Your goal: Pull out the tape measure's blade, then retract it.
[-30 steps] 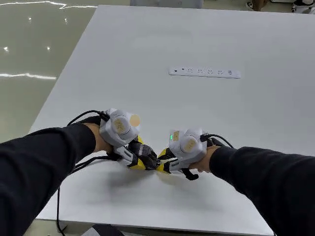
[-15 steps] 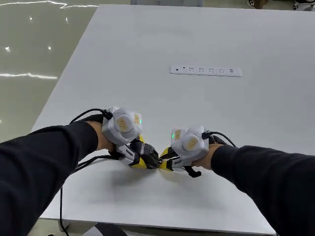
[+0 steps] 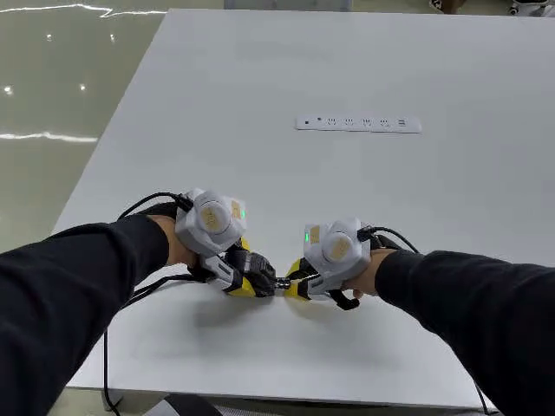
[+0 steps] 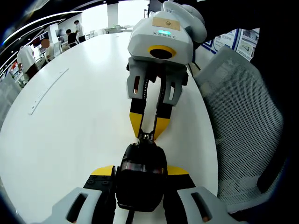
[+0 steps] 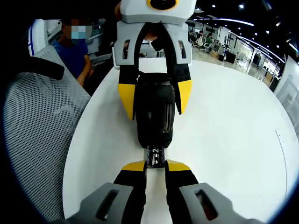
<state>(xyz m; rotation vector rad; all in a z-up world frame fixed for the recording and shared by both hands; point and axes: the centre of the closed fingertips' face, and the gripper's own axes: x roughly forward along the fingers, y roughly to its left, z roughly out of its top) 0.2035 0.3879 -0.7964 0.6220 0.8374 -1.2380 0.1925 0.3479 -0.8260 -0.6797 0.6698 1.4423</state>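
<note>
A person is wearing long black sleeves [image 3: 78,277]. The left hand-held gripper [image 3: 251,270] and right hand-held gripper [image 3: 288,282] are showing pale grey rounded housings, green lights glowing, black jaws tipped yellow, black cables [image 3: 143,206] trailing behind.

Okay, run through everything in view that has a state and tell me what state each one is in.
Left tool: shut on the tape measure case.
Right tool: shut on the blade tip.
Tape measure: held, mouth facing the right tool.
Blade: drawn out only a short way.
Power strip: lying flat, no plugs seen.
</note>
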